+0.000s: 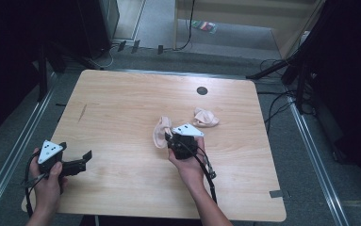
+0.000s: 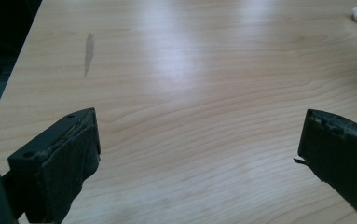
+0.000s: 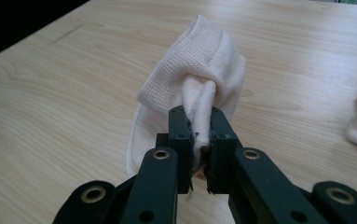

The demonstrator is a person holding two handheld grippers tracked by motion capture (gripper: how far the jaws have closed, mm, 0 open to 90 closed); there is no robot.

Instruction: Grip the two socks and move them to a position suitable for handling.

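A pale pink sock (image 3: 190, 88) hangs bunched near the middle of the wooden bench (image 1: 121, 103), a fold of it clamped tight in the right hand-held gripper (image 3: 199, 140) — ribbed cuff uppermost. A second sock (image 1: 205, 117) lies crumpled just beyond (apart from the first). Near the bench's left edge, the left hand-held gripper (image 1: 81, 157) gapes wide, holding nothing.

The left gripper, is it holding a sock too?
No, the left gripper is wide open over bare table, with nothing between its jaws.
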